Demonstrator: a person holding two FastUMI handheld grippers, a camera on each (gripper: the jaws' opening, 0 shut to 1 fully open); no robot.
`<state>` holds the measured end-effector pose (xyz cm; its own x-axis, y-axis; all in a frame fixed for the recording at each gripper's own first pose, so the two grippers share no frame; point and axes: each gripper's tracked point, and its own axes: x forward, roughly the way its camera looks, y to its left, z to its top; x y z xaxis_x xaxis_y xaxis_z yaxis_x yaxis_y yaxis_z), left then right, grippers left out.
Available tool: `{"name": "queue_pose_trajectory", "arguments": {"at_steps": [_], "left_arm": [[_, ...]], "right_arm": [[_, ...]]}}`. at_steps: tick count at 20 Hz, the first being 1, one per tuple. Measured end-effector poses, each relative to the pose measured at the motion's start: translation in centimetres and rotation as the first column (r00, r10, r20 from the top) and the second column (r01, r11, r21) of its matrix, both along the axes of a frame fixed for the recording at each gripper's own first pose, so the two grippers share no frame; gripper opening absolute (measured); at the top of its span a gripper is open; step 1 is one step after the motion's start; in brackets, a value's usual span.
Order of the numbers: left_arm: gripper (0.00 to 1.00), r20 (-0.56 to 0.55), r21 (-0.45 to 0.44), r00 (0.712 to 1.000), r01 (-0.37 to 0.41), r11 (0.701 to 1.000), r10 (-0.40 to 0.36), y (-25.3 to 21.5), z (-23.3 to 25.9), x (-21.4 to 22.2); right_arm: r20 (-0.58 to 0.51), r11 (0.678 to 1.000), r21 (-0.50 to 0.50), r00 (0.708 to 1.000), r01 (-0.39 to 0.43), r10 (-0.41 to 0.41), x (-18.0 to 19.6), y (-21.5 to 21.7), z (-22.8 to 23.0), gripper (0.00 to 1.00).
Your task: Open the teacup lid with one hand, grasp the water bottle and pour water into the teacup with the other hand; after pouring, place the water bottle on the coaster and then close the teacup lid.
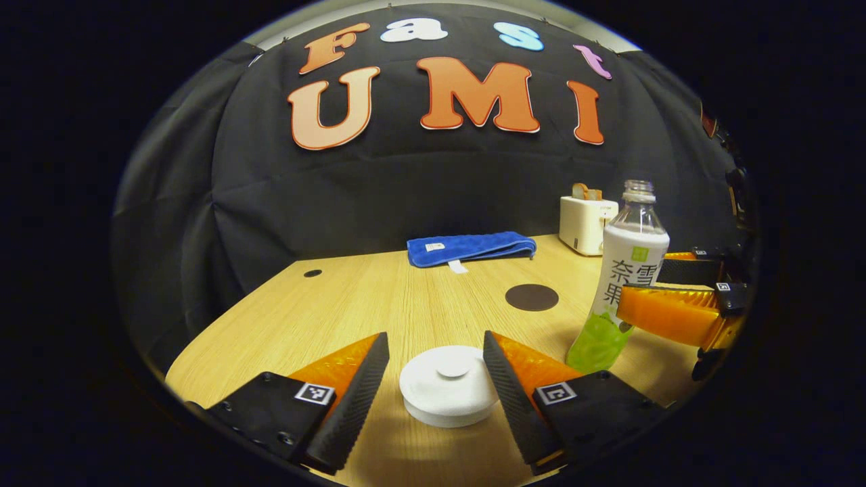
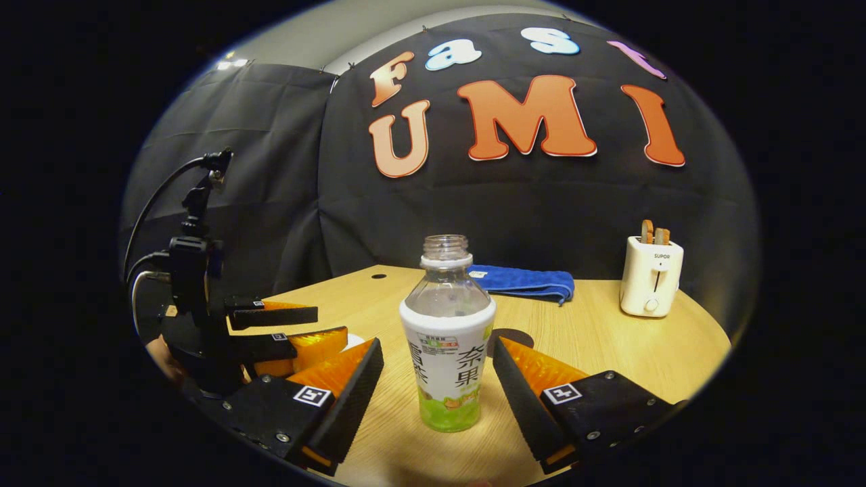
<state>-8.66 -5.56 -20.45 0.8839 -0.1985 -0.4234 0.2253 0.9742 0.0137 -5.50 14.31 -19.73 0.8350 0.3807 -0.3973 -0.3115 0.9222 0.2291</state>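
Left gripper view, your left claw point(image 1: 436, 379) spread wide around the teacup lid point(image 1: 449, 385), right claw point(image 2: 438, 382) apart flanking the water bottle point(image 2: 446, 338), coaster point(image 1: 532, 297) unobstructed mid-tabletop point(image 1: 379, 297), far edge holding towel point(image 1: 470, 247) and toaster point(image 2: 651, 276).

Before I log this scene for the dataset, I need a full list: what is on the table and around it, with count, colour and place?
teacup lid: one, white, near table edge, between the left gripper's open fingers, untouched.
water bottle: one, clear with white and green label, uncapped, upright, between the right gripper's open fingers.
coaster: one, dark brown, round, mid-table behind the bottle.
towel: one, blue, folded, at the table's far edge.
toaster: one, white, far right of the table, brown slices in its slots.
table: one, light wood, with a small dark hole far left.
left gripper: one, open around the lid.
right gripper: one, open either side of the bottle.
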Motion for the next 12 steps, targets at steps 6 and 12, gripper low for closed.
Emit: {"name": "queue_pose_trajectory", "arguments": {"at_steps": [6, 12], "left_arm": [[0.72, -0.042, -0.011, 0.999, 0.023, 1.000, -0.023, -1.3, -1.7, 0.4], [0.42, -0.040, -0.002, 0.999, 0.018, 1.000, -0.018, -1.4, -1.5, 0.6]], "right_arm": [[-0.033, 1.000, 0.013, 0.999, -0.012, 0.013, 0.4, 0.2, -1.5, 0.98], [-0.052, 0.999, 0.027, 0.998, -0.021, 0.023, 0.8, 0.5, -2.2, 0.94]]}}
